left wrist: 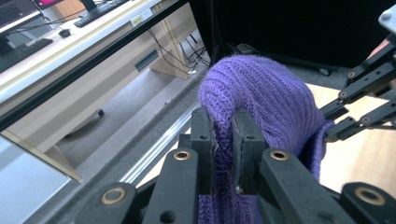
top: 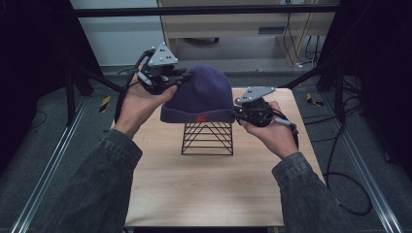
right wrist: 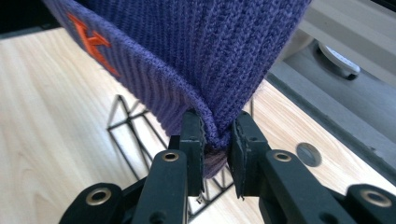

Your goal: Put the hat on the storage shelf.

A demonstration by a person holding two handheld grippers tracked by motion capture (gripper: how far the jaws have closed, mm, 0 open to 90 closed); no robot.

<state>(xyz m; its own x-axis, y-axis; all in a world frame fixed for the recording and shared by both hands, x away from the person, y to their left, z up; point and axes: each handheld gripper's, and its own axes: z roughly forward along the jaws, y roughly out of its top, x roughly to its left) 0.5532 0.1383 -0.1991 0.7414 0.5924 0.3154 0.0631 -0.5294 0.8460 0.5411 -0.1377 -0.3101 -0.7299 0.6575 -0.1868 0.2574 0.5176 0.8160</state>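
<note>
A purple knit beanie [top: 203, 94] with an orange logo [top: 201, 117] on its folded cuff sits over a black wire stand [top: 208, 139] in the middle of the wooden table [top: 194, 194]. My left gripper [top: 182, 76] is shut on the beanie's upper left side, pinching a fold of knit [left wrist: 223, 135]. My right gripper [top: 238, 112] is shut on the right end of the cuff, with the cuff's edge [right wrist: 215, 133] squeezed between its jaws. In the left gripper view the right gripper's black linkage [left wrist: 359, 100] shows beyond the beanie [left wrist: 261, 93].
The stand's wire bars [right wrist: 135, 135] rest on the table beneath the beanie [right wrist: 196, 46]. A black frame with slanted struts [top: 311, 73] surrounds the table's far side. Cables [top: 340, 160] trail over the floor at the right. A desk with drawers [left wrist: 112, 88] stands behind.
</note>
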